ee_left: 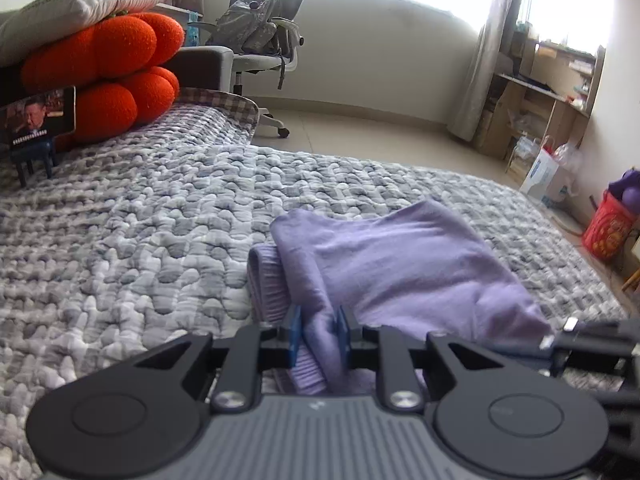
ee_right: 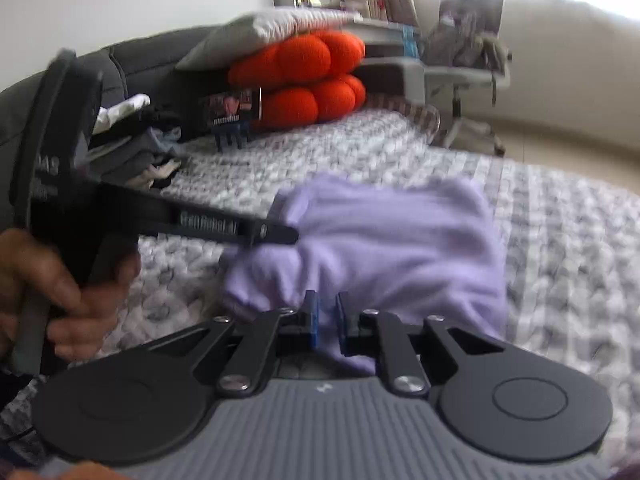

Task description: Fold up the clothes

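Folding lilac garment [ee_left: 400, 264] on quilt [ee_left: 160, 240]: already doubled over, final tidy left. Left gripper [ee_left: 319, 334] and right gripper [ee_right: 326, 320] narrowly parted, cloth between pads; firm grip or slack: cannot tell.

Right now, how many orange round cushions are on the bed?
2. They are stacked near the headboard: the upper orange cushion lies under a white pillow, and the lower orange cushion rests on the grey quilt. Others may be hidden behind.
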A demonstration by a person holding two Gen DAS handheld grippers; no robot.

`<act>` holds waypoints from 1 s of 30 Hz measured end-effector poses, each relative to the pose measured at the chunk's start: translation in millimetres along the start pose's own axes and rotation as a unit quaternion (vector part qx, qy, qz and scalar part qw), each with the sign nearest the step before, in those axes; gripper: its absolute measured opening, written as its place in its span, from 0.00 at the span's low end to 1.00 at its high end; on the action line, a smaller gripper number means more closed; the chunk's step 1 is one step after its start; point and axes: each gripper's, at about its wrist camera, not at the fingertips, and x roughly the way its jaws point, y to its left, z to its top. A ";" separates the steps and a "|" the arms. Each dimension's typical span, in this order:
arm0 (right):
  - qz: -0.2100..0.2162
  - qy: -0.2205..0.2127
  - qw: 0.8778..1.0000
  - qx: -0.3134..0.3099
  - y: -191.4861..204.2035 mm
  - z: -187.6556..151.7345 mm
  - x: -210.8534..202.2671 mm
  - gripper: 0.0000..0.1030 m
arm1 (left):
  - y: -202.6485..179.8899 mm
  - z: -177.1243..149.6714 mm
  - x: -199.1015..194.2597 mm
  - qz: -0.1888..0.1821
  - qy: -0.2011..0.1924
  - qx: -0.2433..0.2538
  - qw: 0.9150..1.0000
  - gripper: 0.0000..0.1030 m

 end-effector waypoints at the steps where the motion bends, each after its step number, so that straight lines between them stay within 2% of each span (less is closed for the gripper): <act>1: -0.003 -0.009 1.000 0.005 -2.1 3.3 -0.5 0.16 | -1.0 -0.5 -0.1 0.004 0.000 0.005 1.000 0.20; 4: -0.015 -0.019 0.999 0.026 -10.5 10.9 5.3 0.16 | -0.8 -1.3 -0.1 0.008 -0.001 0.003 1.000 0.20; 9: -0.033 0.018 0.999 0.027 -18.2 9.0 26.6 0.13 | -0.4 -4.6 -0.8 0.016 -0.003 0.005 1.000 0.20; 11: -0.032 0.014 0.999 0.024 -21.3 8.1 24.3 0.13 | 0.2 -5.4 -1.2 0.017 -0.004 0.005 1.000 0.20; 19: -0.092 0.000 0.994 0.062 -64.5 2.4 0.3 0.10 | 3.3 -7.9 -4.6 0.015 -0.006 -0.003 1.000 0.20; 22: -0.137 0.006 0.987 0.078 -80.7 -2.0 -4.4 0.27 | 2.1 -7.4 -5.0 0.017 -0.006 0.000 1.000 0.20; 24: -0.133 0.007 0.986 0.097 -87.9 -3.9 -8.0 0.25 | 0.9 -7.1 -5.3 0.020 -0.006 0.002 1.000 0.20; 26: -0.130 0.002 0.988 0.086 -83.4 -3.9 -11.5 0.27 | -0.4 -7.1 -5.1 0.023 -0.006 0.005 1.000 0.21; 30: -0.117 -0.027 0.990 0.078 -72.8 -0.9 -21.5 0.27 | 1.7 -6.6 -4.7 0.021 -0.005 0.000 1.000 0.21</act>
